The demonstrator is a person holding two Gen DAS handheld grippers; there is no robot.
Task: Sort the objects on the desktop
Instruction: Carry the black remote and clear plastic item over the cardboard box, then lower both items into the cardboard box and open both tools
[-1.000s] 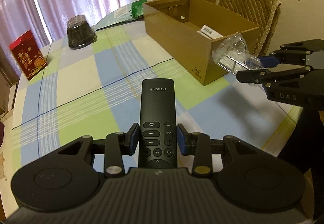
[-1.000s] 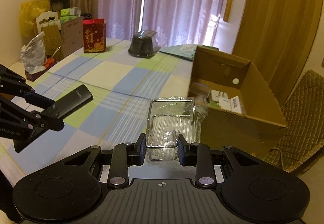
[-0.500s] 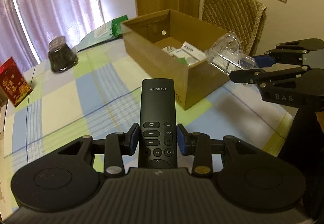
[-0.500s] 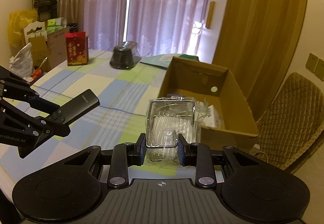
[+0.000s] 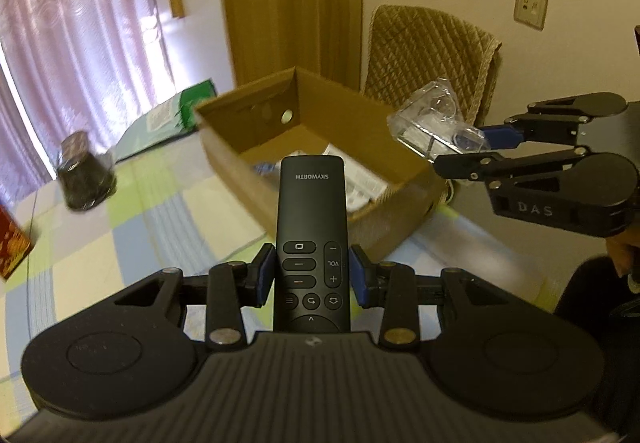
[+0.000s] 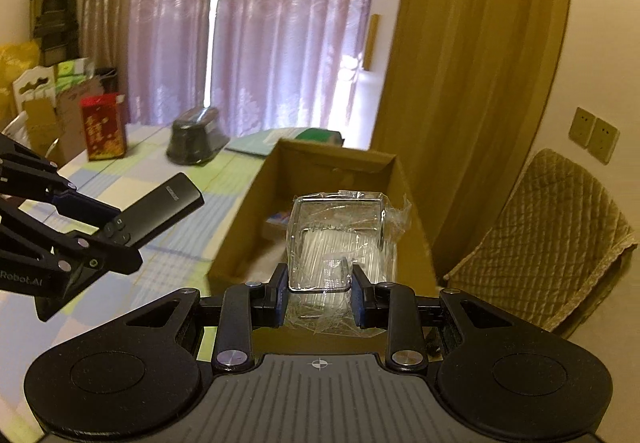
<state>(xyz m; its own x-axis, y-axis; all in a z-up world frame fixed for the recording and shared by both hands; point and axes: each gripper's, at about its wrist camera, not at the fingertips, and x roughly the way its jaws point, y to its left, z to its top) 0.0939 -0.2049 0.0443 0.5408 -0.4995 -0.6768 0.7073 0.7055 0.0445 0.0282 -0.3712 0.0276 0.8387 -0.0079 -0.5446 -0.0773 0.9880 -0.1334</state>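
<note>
Nearest to me, my left tongs point(image 5: 312, 275) are clamped on the lower half of a black remote point(image 5: 311, 227), blue pads pressing its sides at the button rows, its far end pointing ahead and raised off the tablecloth. My right tongs point(image 6: 320, 287) are closed on a clear plastic box point(image 6: 340, 239) wrapped in crinkled film, held by its near edge; in the left view that same box hangs to the right of the remote and a little beyond its tip. Just past both sets of tongs sits the open cardboard box point(image 5: 240, 167), and both held things are above it: the remote's far end reaches over the near wall, and the clear box hangs over the right end of the opening. Inside, ahead of the remote's tip, I can see some white packets or labelled boxes point(image 5: 360, 179) already lying on the floor of the carton, though I cannot make out what they are. So I judge the sorting partly done: some things lie in the carton, two more are in my grip over it and need lowering in and releasing. Further ahead and left of the left tongs, things remain on the checked table point(image 5: 132, 227): a dark lidded tub point(image 5: 84, 179), a red box point(image 6: 103, 127) at the left edge, and a green folder point(image 5: 176, 119) beyond the carton's far corner. Whether those belong in the carton too, I cannot tell. Behind everything stand a quilted chair point(image 5: 432, 55) and curtains.
</note>
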